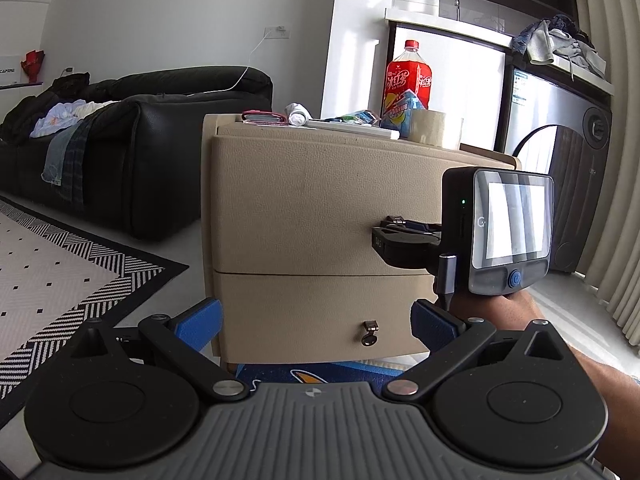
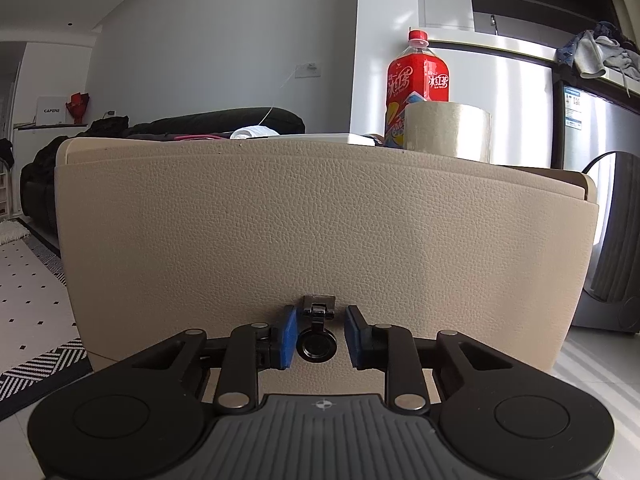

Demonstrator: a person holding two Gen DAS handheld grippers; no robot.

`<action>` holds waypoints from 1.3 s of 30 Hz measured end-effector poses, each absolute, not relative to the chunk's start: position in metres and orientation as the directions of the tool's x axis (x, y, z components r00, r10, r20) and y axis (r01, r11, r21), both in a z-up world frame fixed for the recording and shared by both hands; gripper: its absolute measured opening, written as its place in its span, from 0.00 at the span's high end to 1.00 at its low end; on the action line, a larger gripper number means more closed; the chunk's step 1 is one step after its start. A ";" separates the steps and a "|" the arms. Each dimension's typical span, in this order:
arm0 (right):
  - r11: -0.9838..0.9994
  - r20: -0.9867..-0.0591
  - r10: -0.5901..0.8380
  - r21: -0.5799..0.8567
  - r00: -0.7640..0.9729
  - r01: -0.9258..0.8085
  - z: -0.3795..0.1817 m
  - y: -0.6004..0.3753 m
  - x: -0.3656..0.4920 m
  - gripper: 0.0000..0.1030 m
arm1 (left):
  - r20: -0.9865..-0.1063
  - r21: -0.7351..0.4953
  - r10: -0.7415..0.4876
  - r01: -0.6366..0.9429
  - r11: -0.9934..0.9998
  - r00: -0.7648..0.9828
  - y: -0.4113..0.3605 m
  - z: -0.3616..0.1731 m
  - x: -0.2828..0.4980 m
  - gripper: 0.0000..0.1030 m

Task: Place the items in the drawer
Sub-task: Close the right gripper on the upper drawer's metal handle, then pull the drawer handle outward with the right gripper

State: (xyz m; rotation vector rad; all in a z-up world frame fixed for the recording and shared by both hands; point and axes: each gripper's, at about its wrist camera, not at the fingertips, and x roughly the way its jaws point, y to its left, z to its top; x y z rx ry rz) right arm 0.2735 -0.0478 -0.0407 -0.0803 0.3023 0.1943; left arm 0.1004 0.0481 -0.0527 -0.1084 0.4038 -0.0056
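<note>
A beige leather-look nightstand [image 1: 304,208] has two closed drawers. The upper drawer's black ring pull [image 2: 318,342] hangs between the blue pads of my right gripper [image 2: 320,336]. That gripper is open, with a pad on each side of the ring and small gaps. In the left wrist view the right gripper [image 1: 390,236] is at the upper drawer front. My left gripper [image 1: 316,320] is wide open and empty, level with the lower drawer and its pull [image 1: 370,334]. On top lie a tape roll [image 2: 448,130], a red bottle [image 2: 418,76], a white box [image 1: 352,128], a snack pack [image 1: 402,114] and a white cloth [image 1: 298,114].
A black sofa [image 1: 160,120] with clothes stands to the left. A patterned rug [image 1: 60,260] covers the floor at left. A washing machine [image 1: 576,184] and curtains [image 1: 624,160] are to the right. A blue mat [image 1: 320,372] lies under the nightstand.
</note>
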 end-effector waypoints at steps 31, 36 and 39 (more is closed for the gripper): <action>0.980 -0.306 0.174 -0.035 0.936 -0.194 -0.037 -0.049 0.269 0.84 | -0.381 -0.112 -0.020 -0.025 0.993 0.924 0.051 -0.051 0.099 0.00; 0.980 -0.308 0.176 -0.032 0.935 -0.195 -0.036 -0.050 0.265 0.84 | -0.378 -0.115 -0.012 -0.034 0.993 0.926 0.054 -0.050 0.099 0.00; 0.980 -0.309 0.177 -0.028 0.935 -0.195 -0.036 -0.051 0.261 0.84 | -0.377 -0.116 -0.011 -0.036 0.993 0.926 0.054 -0.050 0.099 0.00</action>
